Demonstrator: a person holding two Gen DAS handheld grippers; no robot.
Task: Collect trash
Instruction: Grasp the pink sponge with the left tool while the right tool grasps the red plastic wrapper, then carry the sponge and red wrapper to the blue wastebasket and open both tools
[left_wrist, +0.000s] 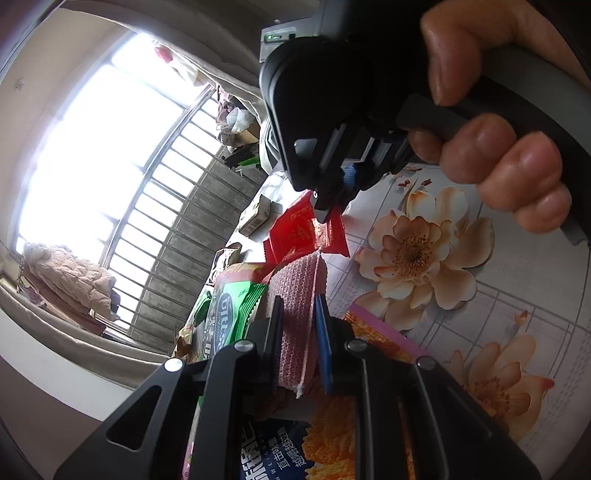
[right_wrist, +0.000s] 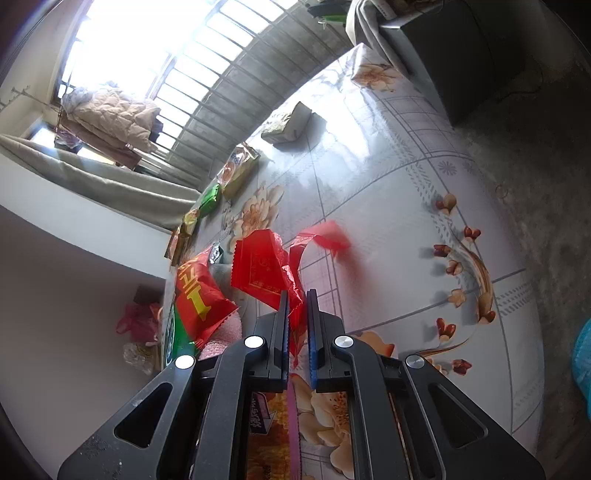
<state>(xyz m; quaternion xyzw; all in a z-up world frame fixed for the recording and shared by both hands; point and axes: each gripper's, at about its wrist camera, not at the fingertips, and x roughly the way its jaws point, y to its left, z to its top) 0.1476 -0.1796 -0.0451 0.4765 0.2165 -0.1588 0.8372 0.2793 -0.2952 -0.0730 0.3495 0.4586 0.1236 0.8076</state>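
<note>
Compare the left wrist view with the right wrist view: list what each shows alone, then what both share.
Left wrist only: the left gripper shut on a pink knitted cloth, and a hand holding the right gripper.
Right wrist only: a dark box at the table's far end, and a grey paper packet.
Both: the crumpled red plastic wrapper pinched by the right gripper, and the floral tablecloth.

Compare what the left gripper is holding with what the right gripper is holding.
The left gripper is shut on a pink mesh cloth, thick and woven; the right gripper is shut on a red wrapper, thin, glossy and crinkled. The cloth is plain; the wrapper is printed. Both are pinched at one edge above the flowered tablecloth.
</note>
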